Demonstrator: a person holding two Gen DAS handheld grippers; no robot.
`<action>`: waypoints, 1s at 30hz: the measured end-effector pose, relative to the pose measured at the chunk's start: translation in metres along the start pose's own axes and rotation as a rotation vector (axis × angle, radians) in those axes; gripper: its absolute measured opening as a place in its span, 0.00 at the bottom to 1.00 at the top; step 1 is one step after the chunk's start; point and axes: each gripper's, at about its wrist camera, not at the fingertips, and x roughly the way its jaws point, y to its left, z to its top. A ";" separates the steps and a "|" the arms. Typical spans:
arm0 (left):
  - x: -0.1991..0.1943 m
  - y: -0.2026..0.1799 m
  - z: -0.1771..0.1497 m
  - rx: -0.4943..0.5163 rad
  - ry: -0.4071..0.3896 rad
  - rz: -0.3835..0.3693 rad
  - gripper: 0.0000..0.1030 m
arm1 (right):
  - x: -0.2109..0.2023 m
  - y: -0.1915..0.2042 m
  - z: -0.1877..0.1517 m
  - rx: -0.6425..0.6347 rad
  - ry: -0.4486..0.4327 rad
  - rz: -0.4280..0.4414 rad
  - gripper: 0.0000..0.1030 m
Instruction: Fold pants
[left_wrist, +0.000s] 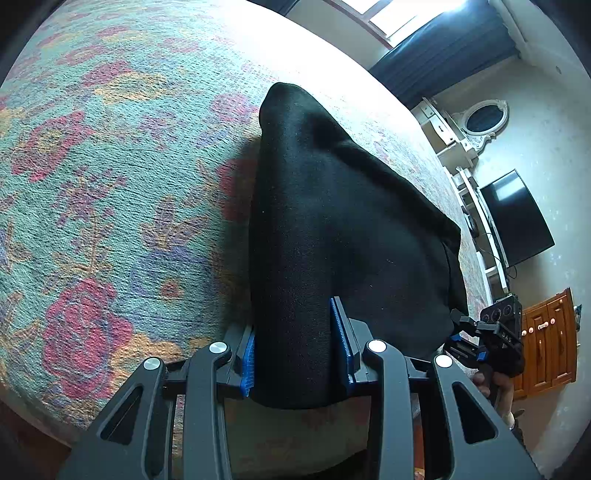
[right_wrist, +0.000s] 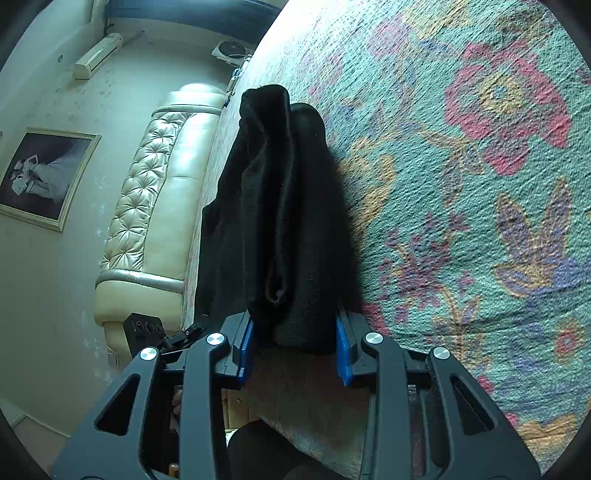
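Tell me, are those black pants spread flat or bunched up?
Bunched up: the black pants hang in thick layered folds between both grippers, lifted off the floral bedspread.

The left wrist camera sat close behind its gripper's fingers, looking steeply down along them over the floral bedspread (left_wrist: 110, 184) toward a television (left_wrist: 517, 218). The right wrist camera looked more shallowly toward a cream headboard (right_wrist: 166, 184). Both views shared the bedspread and black pants (left_wrist: 314, 221) at close range.
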 end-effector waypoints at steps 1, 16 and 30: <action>0.000 0.001 0.000 -0.001 0.000 -0.001 0.34 | 0.000 0.001 0.001 -0.001 0.000 -0.001 0.33; 0.003 0.006 0.002 -0.003 0.001 -0.014 0.35 | 0.004 -0.006 0.005 0.011 0.004 0.004 0.33; 0.004 0.013 0.000 -0.025 0.007 -0.053 0.43 | 0.003 -0.021 0.002 0.019 0.009 0.023 0.34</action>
